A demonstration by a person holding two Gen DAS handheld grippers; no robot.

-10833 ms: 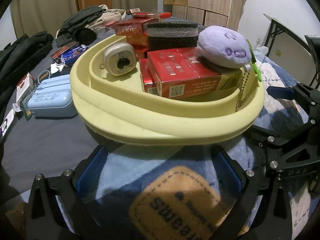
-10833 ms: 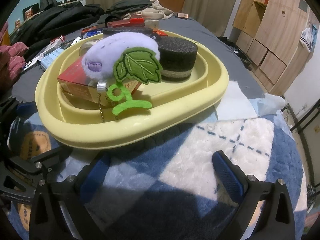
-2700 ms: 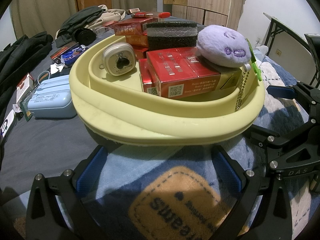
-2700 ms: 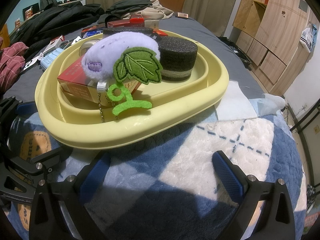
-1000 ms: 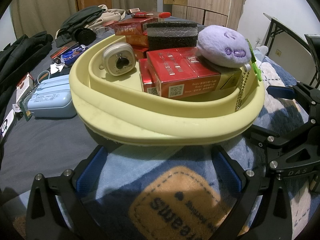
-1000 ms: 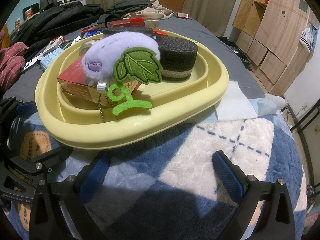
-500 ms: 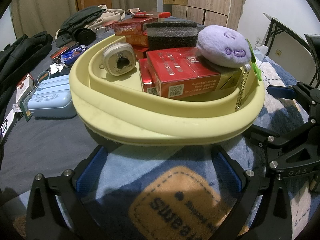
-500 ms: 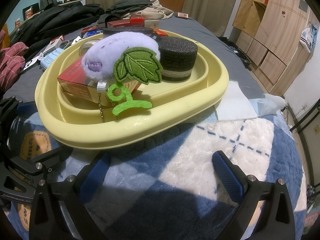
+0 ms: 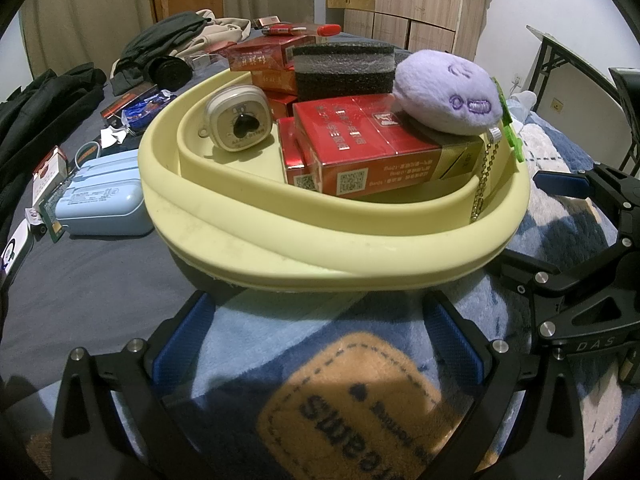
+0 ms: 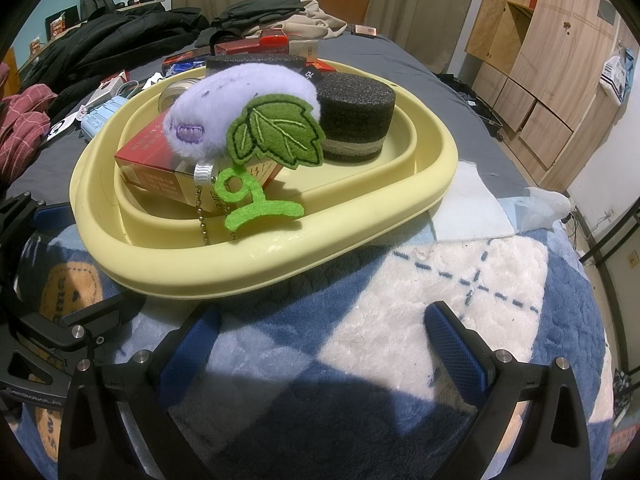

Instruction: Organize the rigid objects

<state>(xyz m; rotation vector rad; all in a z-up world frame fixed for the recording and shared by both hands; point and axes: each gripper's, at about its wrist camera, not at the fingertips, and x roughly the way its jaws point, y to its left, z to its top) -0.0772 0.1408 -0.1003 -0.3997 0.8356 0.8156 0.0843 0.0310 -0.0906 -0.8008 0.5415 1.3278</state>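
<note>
Your left gripper (image 9: 316, 344) and right gripper (image 10: 320, 344) both hover spread and empty before the loaded yellow tray (image 9: 320, 248), so sorting looks done, though stray boxes seemingly lie beyond it.

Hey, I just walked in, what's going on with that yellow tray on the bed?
A person holds a two-finger gripper in each hand, and both the left gripper and right gripper sit with jaws open, holding nothing, over the blue blanket. In front of them the yellow tray is already loaded: red boxes, a purple plush keychain resting on them, a dark foam block and a small beige device. A light blue case lies outside it.
</note>
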